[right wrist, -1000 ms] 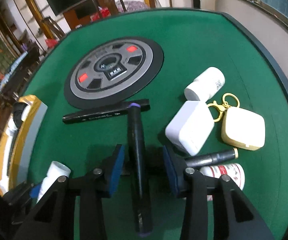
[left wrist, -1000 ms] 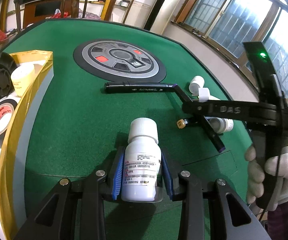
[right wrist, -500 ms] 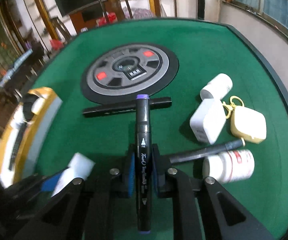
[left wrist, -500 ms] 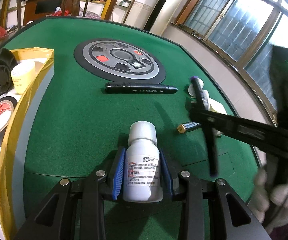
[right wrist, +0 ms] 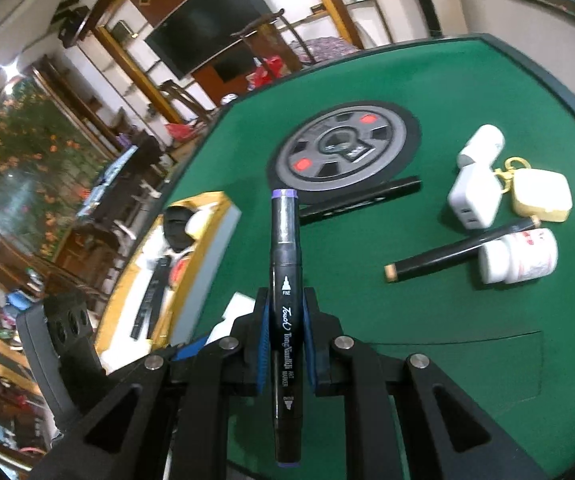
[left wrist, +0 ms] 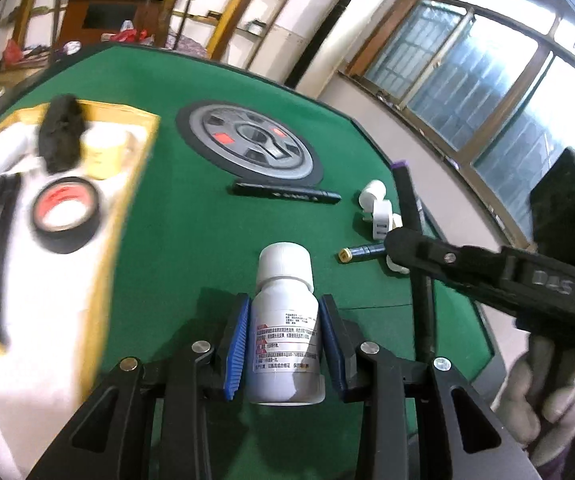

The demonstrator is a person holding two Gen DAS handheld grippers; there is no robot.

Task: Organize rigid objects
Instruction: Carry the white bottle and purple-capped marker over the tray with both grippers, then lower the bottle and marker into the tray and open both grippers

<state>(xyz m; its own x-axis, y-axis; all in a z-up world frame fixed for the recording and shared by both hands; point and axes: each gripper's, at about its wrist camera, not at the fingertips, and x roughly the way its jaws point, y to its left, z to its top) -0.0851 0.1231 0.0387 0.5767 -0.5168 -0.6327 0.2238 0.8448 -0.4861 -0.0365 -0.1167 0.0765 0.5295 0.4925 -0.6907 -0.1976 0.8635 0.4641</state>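
Note:
My left gripper [left wrist: 283,340] is shut on a white pill bottle [left wrist: 285,332] with a white cap, held above the green table. My right gripper [right wrist: 285,332] is shut on a black marker with a purple end [right wrist: 285,264], lifted off the table and pointing forward; it also shows in the left wrist view [left wrist: 411,216]. A gold-rimmed tray [left wrist: 135,184] at the left holds a black tape roll [left wrist: 65,220], a pale tape roll [left wrist: 105,152] and a black object [left wrist: 61,136]. The tray also shows in the right wrist view [right wrist: 207,232].
On the table lie a second black marker [right wrist: 361,200], a gold-tipped black pen [right wrist: 463,250], a white charger [right wrist: 473,196], a yellow case [right wrist: 543,194], two more white bottles [right wrist: 519,256] [right wrist: 481,146] and a round grey disc [right wrist: 341,156].
My right gripper has closed on the purple-ended marker and lifted it off the table. My left gripper has carried the bottle up and left, nearer the tray.

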